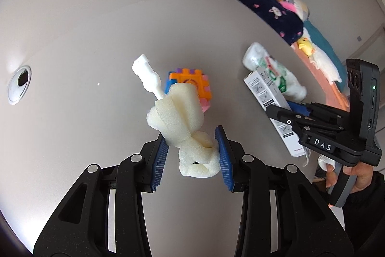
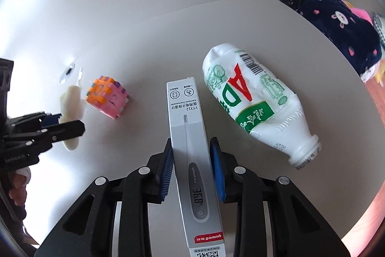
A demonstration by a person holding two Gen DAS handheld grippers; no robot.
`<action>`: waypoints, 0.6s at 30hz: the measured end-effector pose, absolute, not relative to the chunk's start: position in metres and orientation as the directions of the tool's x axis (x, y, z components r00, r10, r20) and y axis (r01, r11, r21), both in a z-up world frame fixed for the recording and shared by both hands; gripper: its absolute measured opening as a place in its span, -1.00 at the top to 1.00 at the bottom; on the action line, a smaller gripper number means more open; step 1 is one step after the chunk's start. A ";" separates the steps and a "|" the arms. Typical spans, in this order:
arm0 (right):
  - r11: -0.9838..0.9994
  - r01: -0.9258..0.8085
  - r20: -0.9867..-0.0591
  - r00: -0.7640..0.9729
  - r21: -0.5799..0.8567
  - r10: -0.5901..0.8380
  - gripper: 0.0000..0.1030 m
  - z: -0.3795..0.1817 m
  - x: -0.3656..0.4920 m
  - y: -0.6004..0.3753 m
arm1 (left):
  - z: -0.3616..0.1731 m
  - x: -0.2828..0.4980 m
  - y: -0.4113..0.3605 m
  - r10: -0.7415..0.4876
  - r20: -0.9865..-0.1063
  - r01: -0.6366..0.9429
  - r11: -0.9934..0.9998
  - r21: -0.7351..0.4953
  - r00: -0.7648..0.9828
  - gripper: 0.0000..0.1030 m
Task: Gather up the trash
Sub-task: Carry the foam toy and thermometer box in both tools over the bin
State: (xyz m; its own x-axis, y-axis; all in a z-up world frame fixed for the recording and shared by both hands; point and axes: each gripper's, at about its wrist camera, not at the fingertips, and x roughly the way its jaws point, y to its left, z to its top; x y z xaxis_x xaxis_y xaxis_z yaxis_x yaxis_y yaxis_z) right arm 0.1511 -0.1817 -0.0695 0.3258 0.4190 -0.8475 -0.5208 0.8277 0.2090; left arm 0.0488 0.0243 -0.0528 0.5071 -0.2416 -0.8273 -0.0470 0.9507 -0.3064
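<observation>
- Holding two pieces of trash at once: the left gripper (image 1: pixel 192 151) has its fingers closed on a twisted foam brush (image 1: pixel 185 127), and the right gripper (image 2: pixel 192 165) has its fingers clamped on the long sides of a thermometer box (image 2: pixel 192 148).
- Doing this step well, I judge, means keeping both grips steady and lifting straight up — the foam is pinched only at its knotted lower end, so a sideways swing could let it slip.
- The foam is cream, porous and squashy; its stiff white plastic handle (image 1: pixel 146 76) sticks out beyond it, above the counter (image 1: pixel 84 52).
- The box is rigid card, grey and white, long and narrow, with flat faces that suit the ribbed blue pads.
- Just beyond the foam sits a puzzle cube (image 2: pixel 107 98) of interlocking orange, pink and purple pieces, probably a toy rather than trash.
- Right of the box, a crushed white plastic bottle (image 2: pixel 257 100) lies on its side, uncapped, dented and glossy, towards the counter's right edge; it looks like the next pick.
- Farthest off, past that edge, soft fabrics are heaped up.
</observation>
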 end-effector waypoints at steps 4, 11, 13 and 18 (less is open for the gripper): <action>0.838 -0.485 -0.816 0.359 0.252 0.453 0.39 -0.058 0.137 -0.188 | -0.037 0.041 0.022 -0.298 -0.784 -0.008 0.933 -0.361 0.545 0.25; 0.853 -0.441 -0.784 0.410 0.277 0.467 0.39 -0.038 0.120 -0.205 | -0.012 0.030 0.015 -0.308 -0.726 0.019 0.926 -0.377 0.615 0.35; 0.857 -0.427 -0.774 0.424 0.287 0.471 0.39 -0.032 0.114 -0.213 | -0.008 0.029 0.009 -0.310 -0.724 0.036 0.929 -0.368 0.617 0.36; 0.870 -0.399 -0.760 0.458 0.288 0.461 0.39 -0.023 0.102 -0.227 | 0.000 0.026 -0.008 -0.326 -0.723 0.087 0.933 -0.348 0.609 0.36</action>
